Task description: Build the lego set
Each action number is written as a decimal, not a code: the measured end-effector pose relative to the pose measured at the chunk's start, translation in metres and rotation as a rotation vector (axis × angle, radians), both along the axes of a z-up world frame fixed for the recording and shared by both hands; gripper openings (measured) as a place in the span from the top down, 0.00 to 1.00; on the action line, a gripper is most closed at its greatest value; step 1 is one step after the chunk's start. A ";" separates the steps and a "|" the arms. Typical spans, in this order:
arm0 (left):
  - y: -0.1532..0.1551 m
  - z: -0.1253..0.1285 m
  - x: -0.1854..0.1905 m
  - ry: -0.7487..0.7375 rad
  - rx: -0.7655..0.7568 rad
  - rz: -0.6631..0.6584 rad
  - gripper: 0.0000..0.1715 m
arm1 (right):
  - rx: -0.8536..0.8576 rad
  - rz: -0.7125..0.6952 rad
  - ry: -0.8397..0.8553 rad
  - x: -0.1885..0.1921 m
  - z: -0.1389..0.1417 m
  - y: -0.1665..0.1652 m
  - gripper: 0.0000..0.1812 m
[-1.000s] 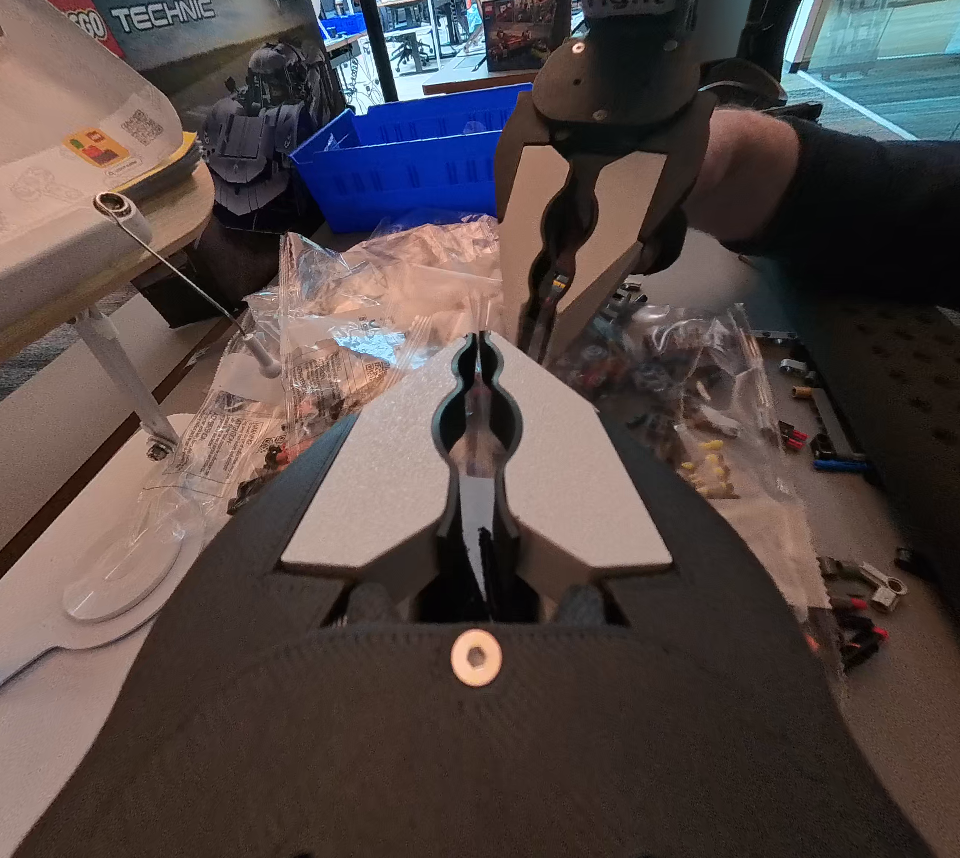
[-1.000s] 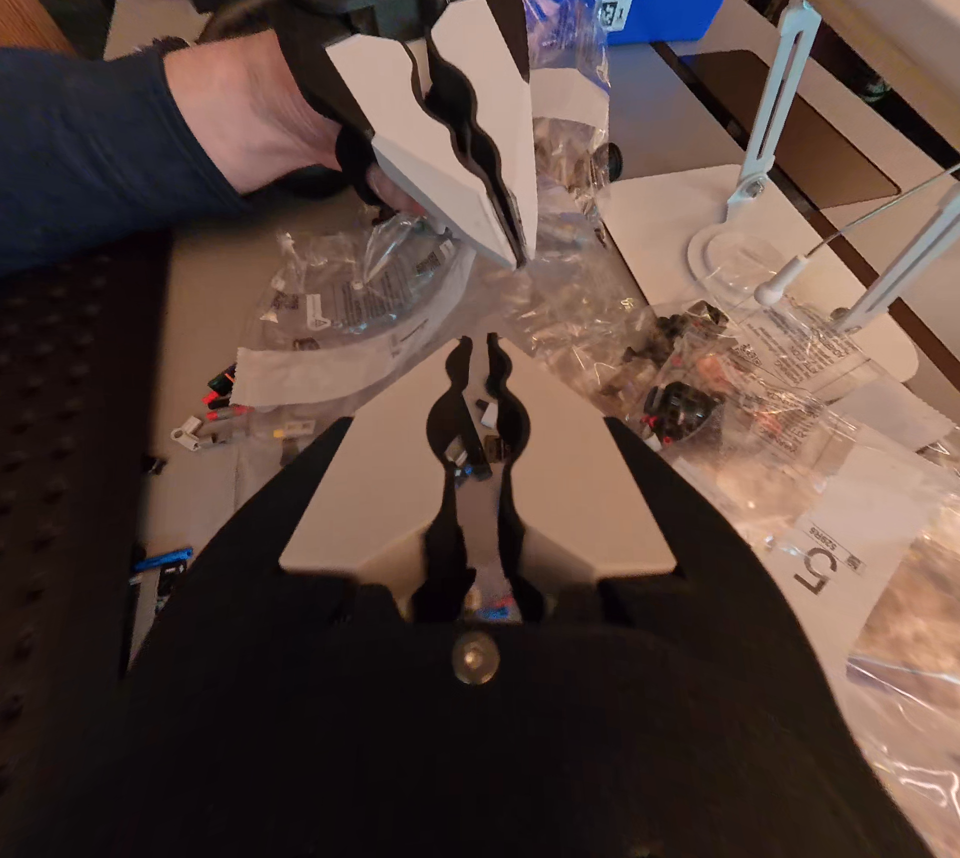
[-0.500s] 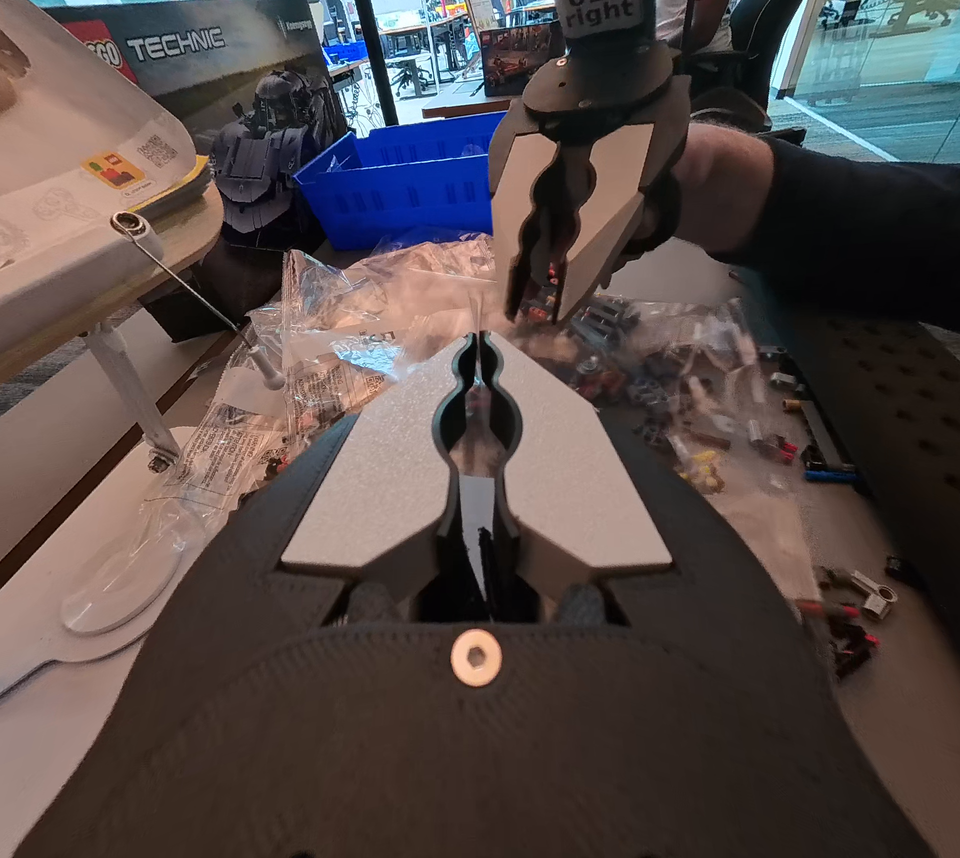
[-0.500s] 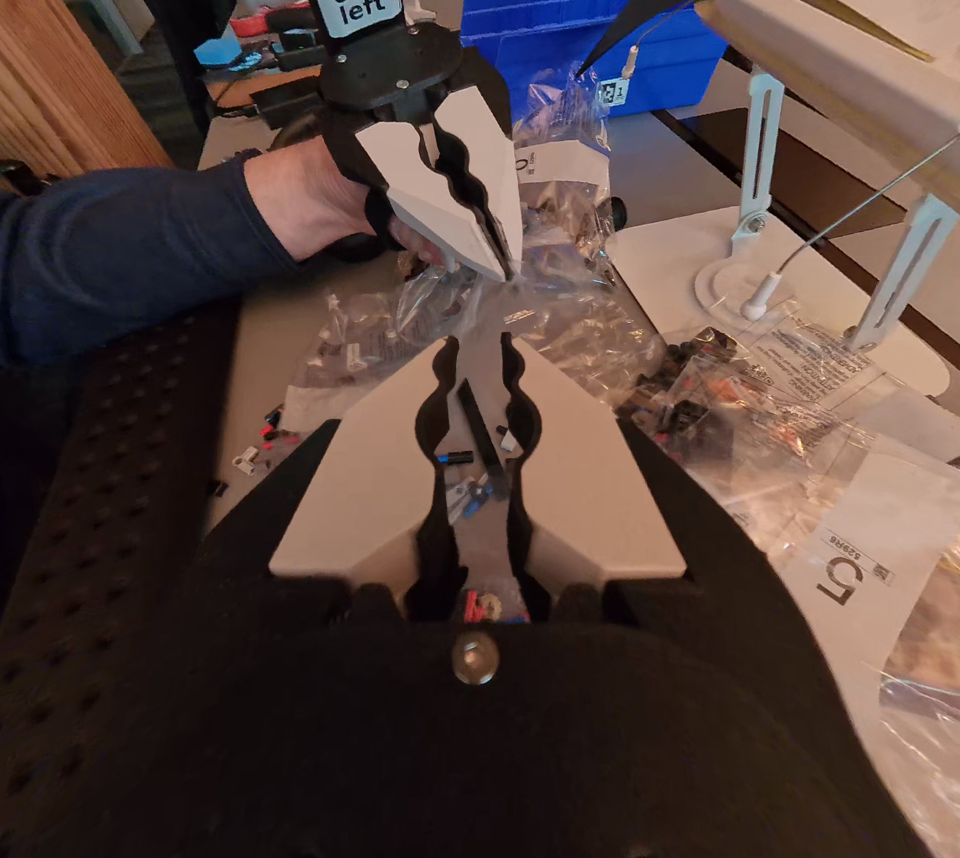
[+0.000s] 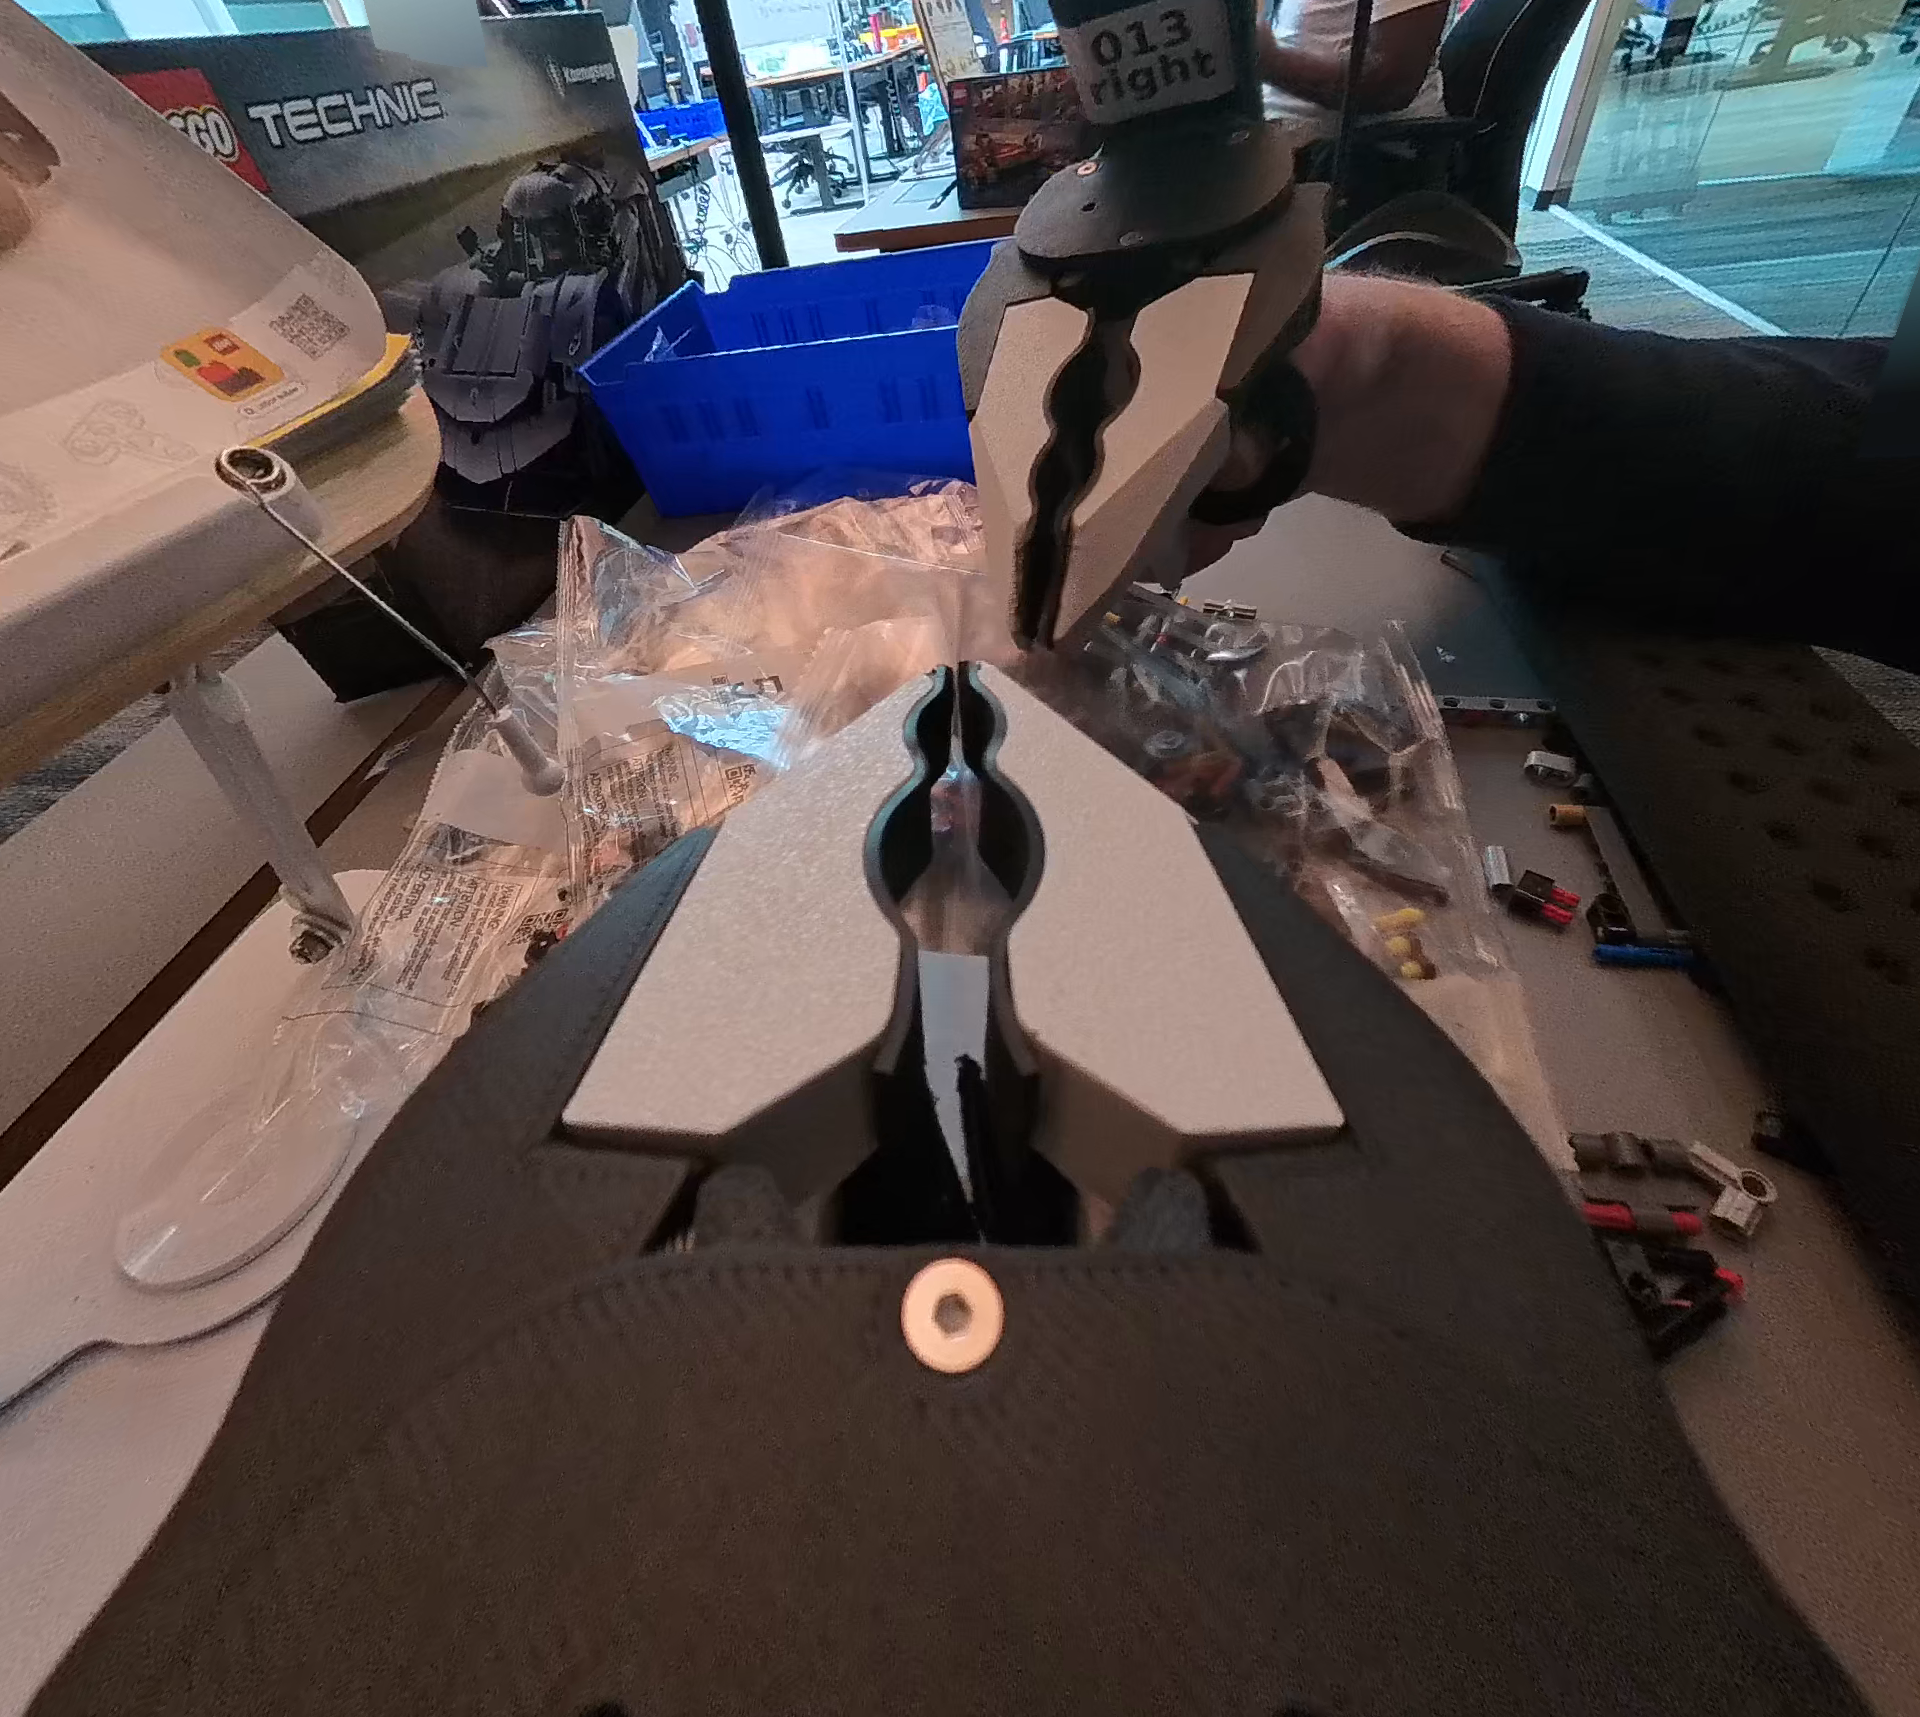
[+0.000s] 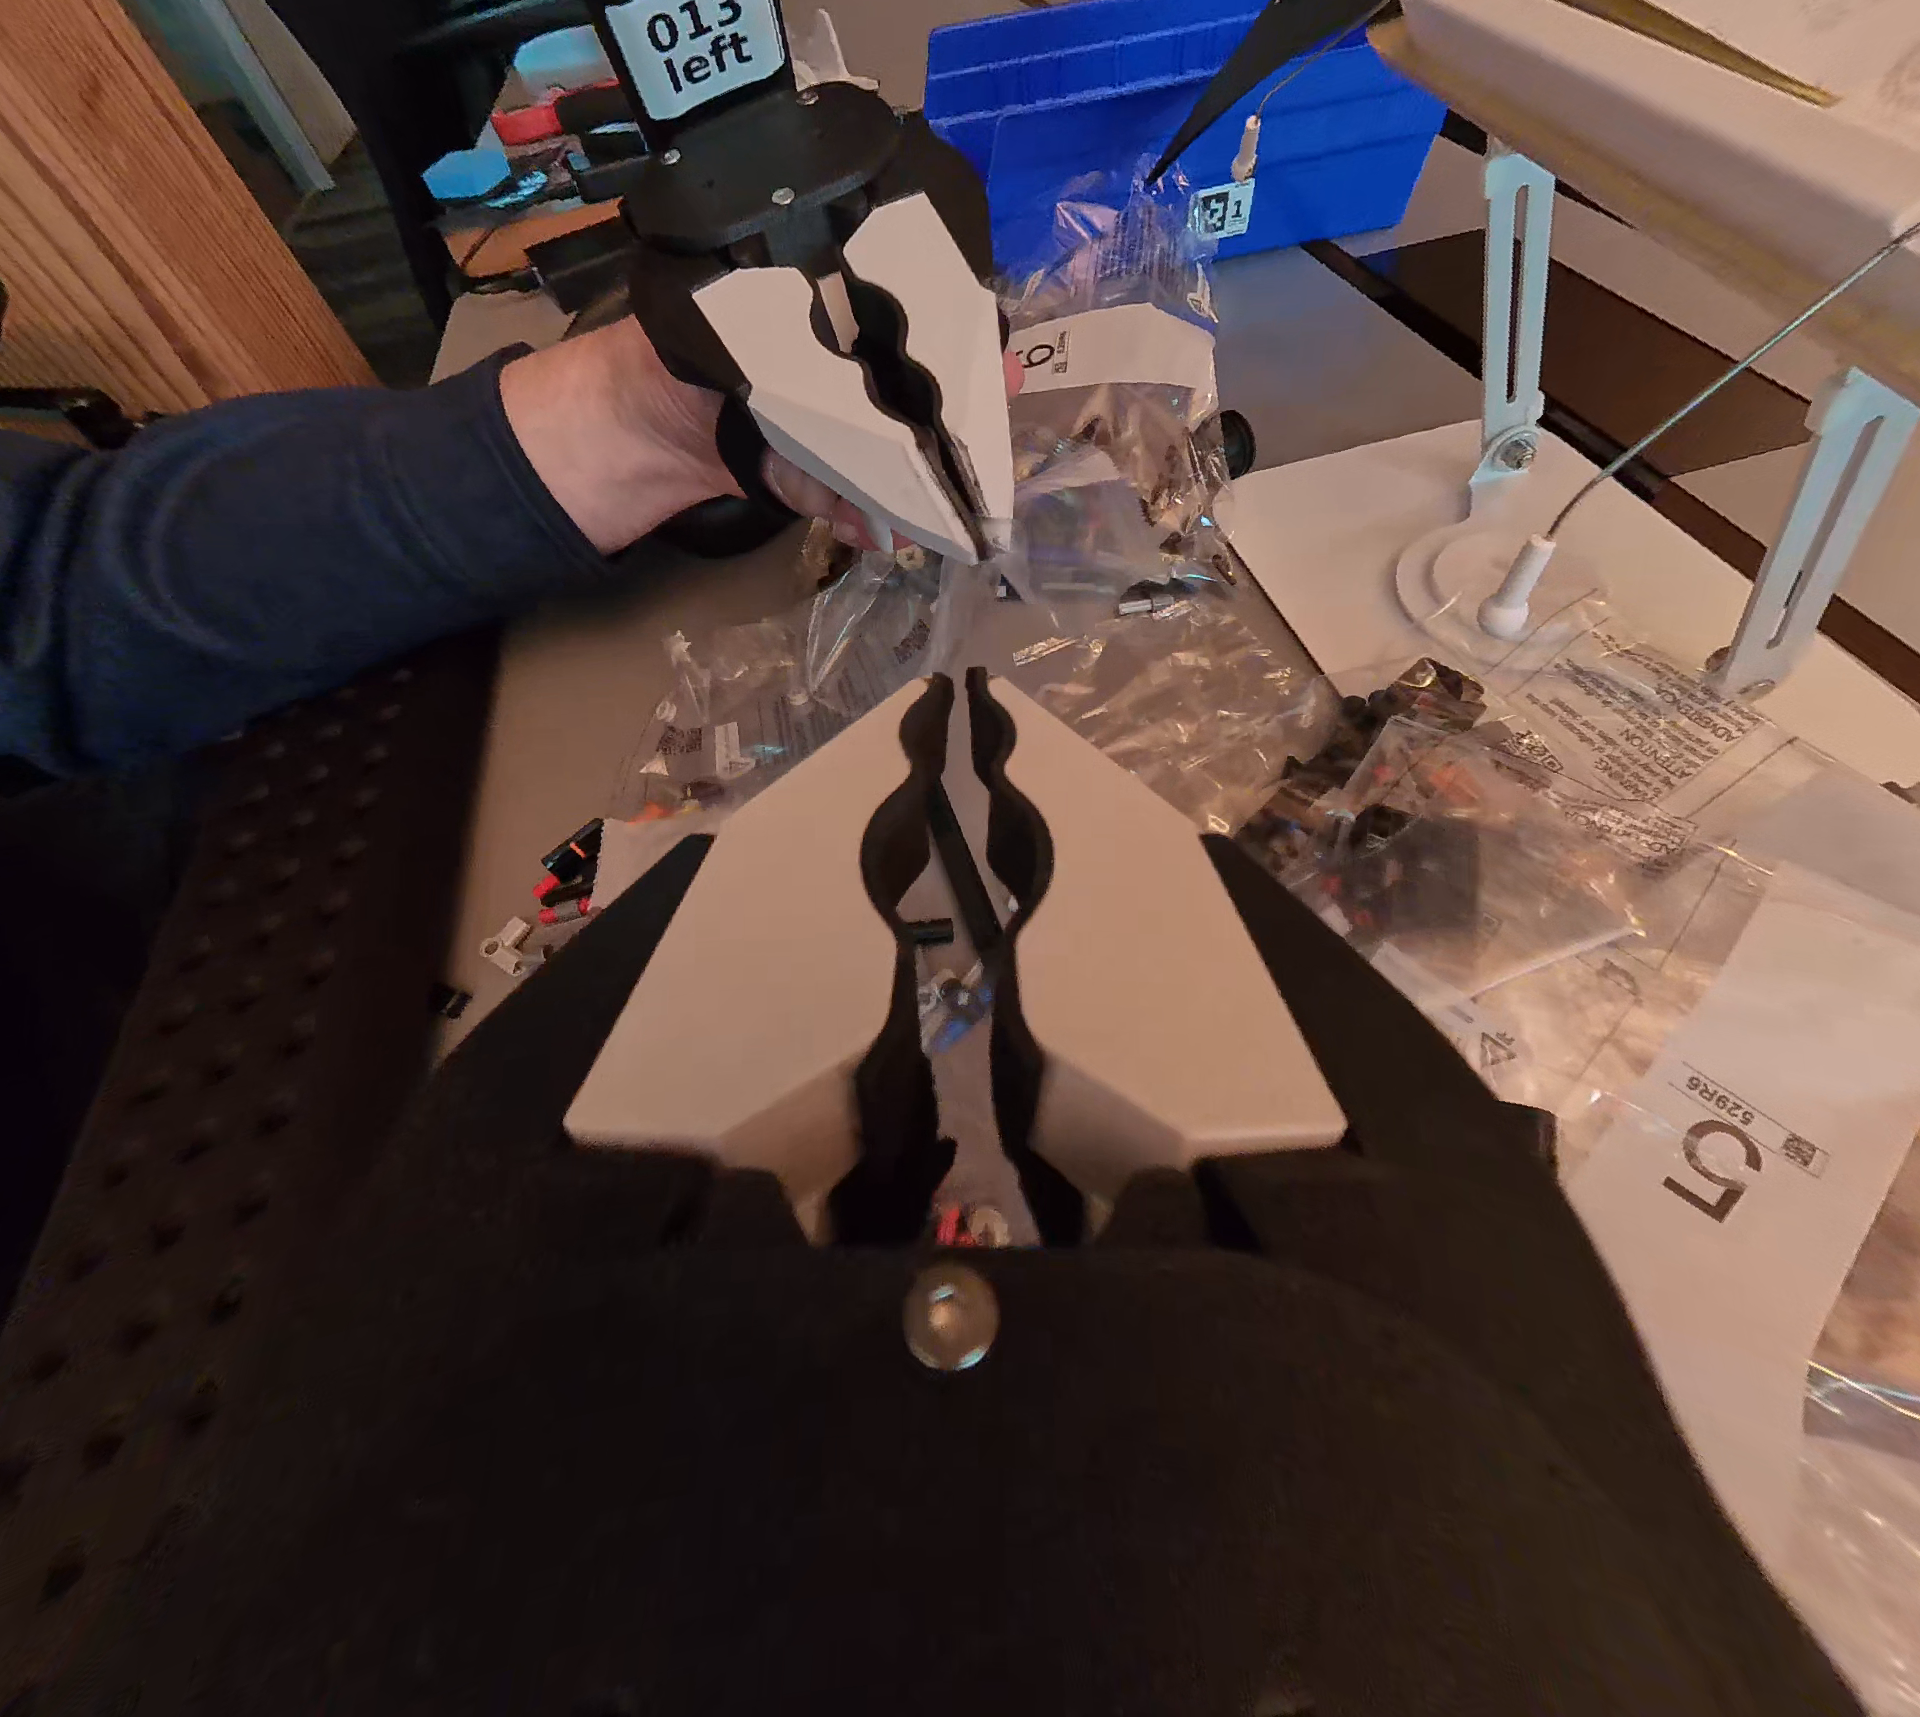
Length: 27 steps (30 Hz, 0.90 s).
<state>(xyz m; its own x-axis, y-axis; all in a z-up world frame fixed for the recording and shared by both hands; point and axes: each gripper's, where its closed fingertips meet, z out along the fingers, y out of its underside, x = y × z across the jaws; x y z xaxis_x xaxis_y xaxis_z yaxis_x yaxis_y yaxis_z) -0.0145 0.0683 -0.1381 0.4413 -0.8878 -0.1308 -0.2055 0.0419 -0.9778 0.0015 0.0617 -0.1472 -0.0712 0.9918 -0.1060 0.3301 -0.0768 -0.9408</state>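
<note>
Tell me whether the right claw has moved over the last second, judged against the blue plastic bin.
Yes. In the left wrist view the right claw has risen and pulled back toward the blue plastic bin; more of its handle shows, though the camera moved too.

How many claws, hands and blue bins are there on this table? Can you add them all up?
Claws: 2, the left claw, pinching a plastic bag, and the right claw
Hands: 2, the left hand and the right hand
Blue bins: 1, the blue bin
Total: 5
</note>
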 end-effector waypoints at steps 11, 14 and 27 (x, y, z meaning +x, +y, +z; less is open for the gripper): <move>-0.002 0.001 0.001 0.001 0.004 -0.007 1.00 | -0.011 0.002 0.008 -0.002 0.000 0.000 1.00; -0.002 0.002 0.001 -0.001 0.005 -0.008 1.00 | -0.004 -0.008 0.003 -0.001 0.000 0.002 1.00; -0.002 0.006 -0.002 -0.009 0.016 0.004 1.00 | 0.044 -0.087 0.012 0.004 0.006 0.014 1.00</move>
<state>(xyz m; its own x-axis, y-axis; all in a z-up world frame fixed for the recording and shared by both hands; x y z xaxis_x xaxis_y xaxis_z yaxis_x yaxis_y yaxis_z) -0.0163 0.0666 -0.1321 0.4465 -0.8836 -0.1407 -0.1965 0.0566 -0.9789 0.0051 0.0762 -0.1407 0.0140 0.9980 -0.0618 0.3125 -0.0631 -0.9478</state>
